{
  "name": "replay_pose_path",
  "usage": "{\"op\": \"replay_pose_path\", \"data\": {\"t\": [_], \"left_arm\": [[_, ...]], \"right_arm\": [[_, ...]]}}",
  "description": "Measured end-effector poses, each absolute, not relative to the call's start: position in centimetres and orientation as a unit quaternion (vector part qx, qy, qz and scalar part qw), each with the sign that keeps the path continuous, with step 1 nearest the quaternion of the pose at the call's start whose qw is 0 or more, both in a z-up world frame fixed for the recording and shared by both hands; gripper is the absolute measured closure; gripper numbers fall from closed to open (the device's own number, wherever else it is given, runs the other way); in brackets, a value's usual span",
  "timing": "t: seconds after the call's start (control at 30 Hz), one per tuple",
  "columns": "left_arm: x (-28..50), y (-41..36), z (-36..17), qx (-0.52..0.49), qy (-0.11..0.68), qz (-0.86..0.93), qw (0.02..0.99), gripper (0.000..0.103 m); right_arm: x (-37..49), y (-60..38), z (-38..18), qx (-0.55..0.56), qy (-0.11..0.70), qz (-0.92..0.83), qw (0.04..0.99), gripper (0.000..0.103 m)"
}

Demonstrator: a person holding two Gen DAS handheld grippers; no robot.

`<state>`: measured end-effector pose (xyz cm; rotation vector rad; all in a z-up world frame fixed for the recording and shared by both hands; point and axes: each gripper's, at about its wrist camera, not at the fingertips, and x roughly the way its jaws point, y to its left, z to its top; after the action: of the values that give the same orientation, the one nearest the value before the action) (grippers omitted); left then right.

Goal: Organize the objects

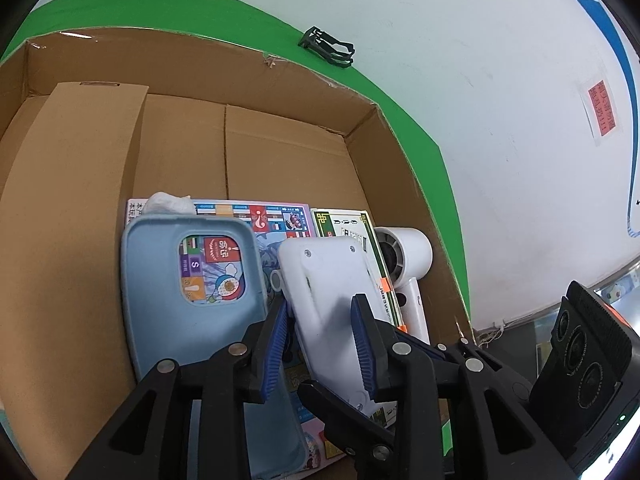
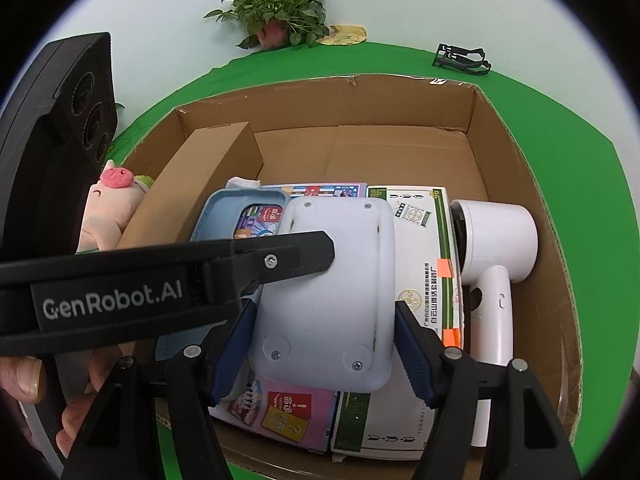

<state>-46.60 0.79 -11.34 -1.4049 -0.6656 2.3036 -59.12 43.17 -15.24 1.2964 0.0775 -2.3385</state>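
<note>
Two grippers share one white plastic device [image 2: 332, 288], held face-down over the cardboard box [image 2: 520, 152]. Right gripper [image 2: 322, 354] clamps its long edges; left gripper [image 1: 324, 350] pinches one side. Looks rigid, light, a bit slick, so I'd hold the flat edges.

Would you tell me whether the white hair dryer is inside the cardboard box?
Inside: the white hair dryer lies flat against the cardboard box's right wall.
</note>
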Motion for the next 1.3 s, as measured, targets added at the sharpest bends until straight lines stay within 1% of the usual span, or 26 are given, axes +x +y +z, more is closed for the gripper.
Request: {"op": "replay_pose_path", "data": {"t": [0.1, 0.13, 0.17, 0.23, 0.27, 0.3, 0.33, 0.37, 0.4, 0.43, 0.47, 0.53, 0.67, 0.73, 0.8, 0.87, 0.97, 1.03, 1.2, 1.3], "left_arm": [[-46.2, 0.3, -11.0, -0.499, -0.242, 0.812, 0.180, 0.072], [-45.9, 0.0, -10.7, -0.497, -0.241, 0.815, 0.176, 0.070], [-45.5, -0.3, -10.2, -0.492, -0.235, 0.821, 0.169, 0.063], [-44.4, -0.8, -9.0, -0.469, -0.221, 0.841, 0.154, 0.057], [-43.7, -1.1, -8.3, -0.456, -0.215, 0.851, 0.149, 0.055], [-42.8, -1.5, -7.4, -0.439, -0.200, 0.865, 0.139, 0.053], [-42.1, -1.6, -6.6, -0.427, -0.187, 0.875, 0.129, 0.046], [-41.1, -1.8, -5.8, -0.411, -0.169, 0.888, 0.115, 0.034], [-39.8, -2.3, -4.9, -0.390, -0.149, 0.904, 0.095, 0.026], [-38.5, -2.7, -4.1, -0.369, -0.131, 0.917, 0.072, 0.012], [-37.4, -2.9, -3.5, -0.350, -0.118, 0.928, 0.053, 0.002], [-35.1, -2.8, -3.1, -0.310, -0.083, 0.947, 0.018, 0.000], [-31.3, -2.4, -3.9, -0.274, -0.003, 0.960, -0.054, 0.000], [-29.9, -2.0, -5.0, -0.253, 0.024, 0.963, -0.094, 0.000], [-29.4, -2.0, -6.3, -0.255, 0.030, 0.959, -0.116, 0.000], [-28.9, -2.7, -7.5, -0.261, 0.018, 0.955, -0.138, 0.000], [-28.3, -3.7, -9.1, -0.267, -0.016, 0.954, -0.137, 0.000], [-28.3, -3.7, -10.0, -0.266, -0.021, 0.954, -0.133, 0.000], [-28.7, -2.6, -11.5, -0.269, 0.011, 0.953, -0.139, 0.000], [-28.9, -2.3, -11.9, -0.266, 0.016, 0.953, -0.141, 0.000]], "right_arm": [[-58.9, 43.1, -15.2, 0.473, 0.026, -0.848, 0.239, 0.034], [-58.8, 43.1, -15.2, 0.472, 0.025, -0.847, 0.242, 0.034], [-58.7, 43.2, -15.1, 0.470, 0.023, -0.848, 0.244, 0.034], [-58.3, 43.4, -14.7, 0.460, 0.022, -0.852, 0.249, 0.032], [-58.0, 43.5, -14.3, 0.451, 0.026, -0.857, 0.248, 0.022], [-57.6, 43.7, -14.0, 0.441, 0.031, -0.863, 0.245, 0.017], [-57.1, 43.8, -13.6, 0.427, 0.040, -0.871, 0.238, 0.014], [-56.6, 44.0, -13.3, 0.414, 0.049, -0.879, 0.232, 0.009], [-56.0, 44.2, -13.0, 0.402, 0.055, -0.885, 0.228, 0.004], [-55.2, 44.5, -12.8, 0.386, 0.057, -0.893, 0.224, 0.001], [-54.5, 44.8, -12.8, 0.376, 0.055, -0.898, 0.224, 0.001], [-53.4, 45.2, -13.0, 0.361, 0.049, -0.905, 0.220, 0.001], [-51.7, 45.9, -14.2, 0.337, 0.036, -0.917, 0.211, 0.001], [-51.0, 45.8, -14.7, 0.311, 0.048, -0.925, 0.212, 0.001], [-50.5, 45.5, -15.0, 0.295, 0.067, -0.931, 0.206, 0.001], [-50.4, 45.4, -14.9, 0.289, 0.060, -0.934, 0.202, 0.000], [-50.1, 45.1, -15.0, 0.281, 0.062, -0.939, 0.187, 0.000], [-50.0, 44.8, -15.2, 0.275, 0.072, -0.942, 0.178, 0.000], [-49.6, 44.5, -15.6, 0.261, 0.072, -0.948, 0.166, 0.000], [-49.4, 44.4, -15.8, 0.250, 0.073, -0.952, 0.162, 0.000]]}}
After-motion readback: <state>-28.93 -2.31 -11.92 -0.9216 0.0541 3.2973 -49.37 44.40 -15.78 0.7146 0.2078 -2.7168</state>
